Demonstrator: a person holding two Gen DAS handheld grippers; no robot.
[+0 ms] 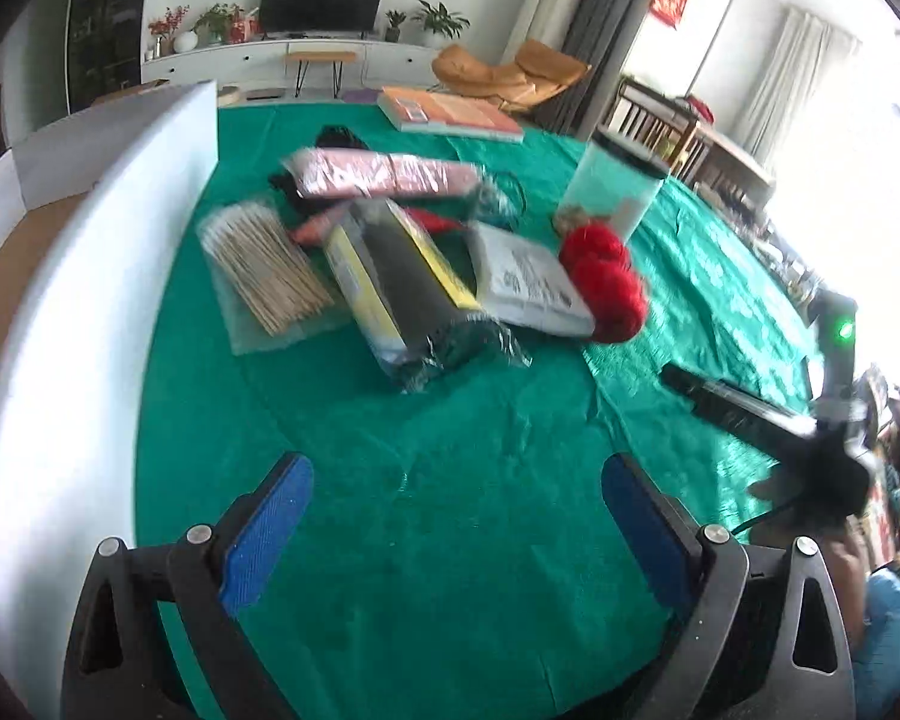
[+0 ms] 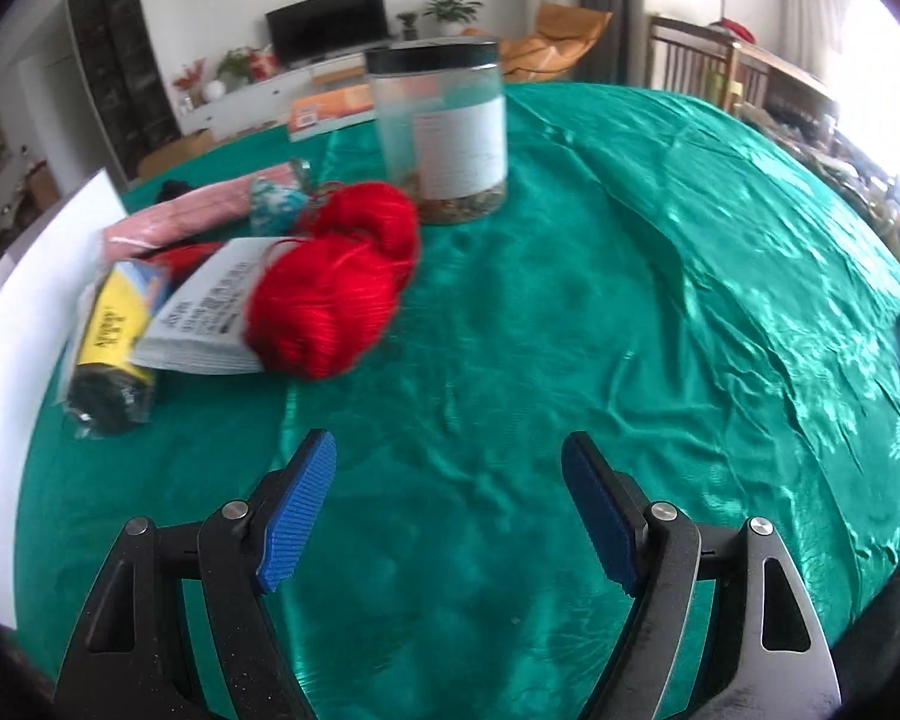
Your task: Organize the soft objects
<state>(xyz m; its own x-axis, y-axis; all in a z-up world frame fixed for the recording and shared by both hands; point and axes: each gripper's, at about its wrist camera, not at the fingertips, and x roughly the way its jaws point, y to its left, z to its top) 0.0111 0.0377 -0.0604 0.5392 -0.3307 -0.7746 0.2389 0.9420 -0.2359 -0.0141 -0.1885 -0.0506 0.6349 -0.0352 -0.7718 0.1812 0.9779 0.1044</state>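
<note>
green-clothed table (image 2: pixel 630 276), perhaps round

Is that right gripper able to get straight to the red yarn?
Probably yes: the right gripper is open, and only bare green cloth lies between it and the red yarn.

A home living room: television (image 1: pixel 323 2), potted plants (image 1: pixel 441 19), lounge chair (image 1: pixel 510 75)

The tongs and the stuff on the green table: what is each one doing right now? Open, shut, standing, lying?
left tongs: open, empty
right tongs: open, empty
jar: upright, dark lid on
red yarn: lying loose, touching the grey packet
grey packet: lying flat
black-and-yellow pack: lying down, wrapped in plastic
stick bundle: lying flat, bagged
pink pack: lying flat
</note>
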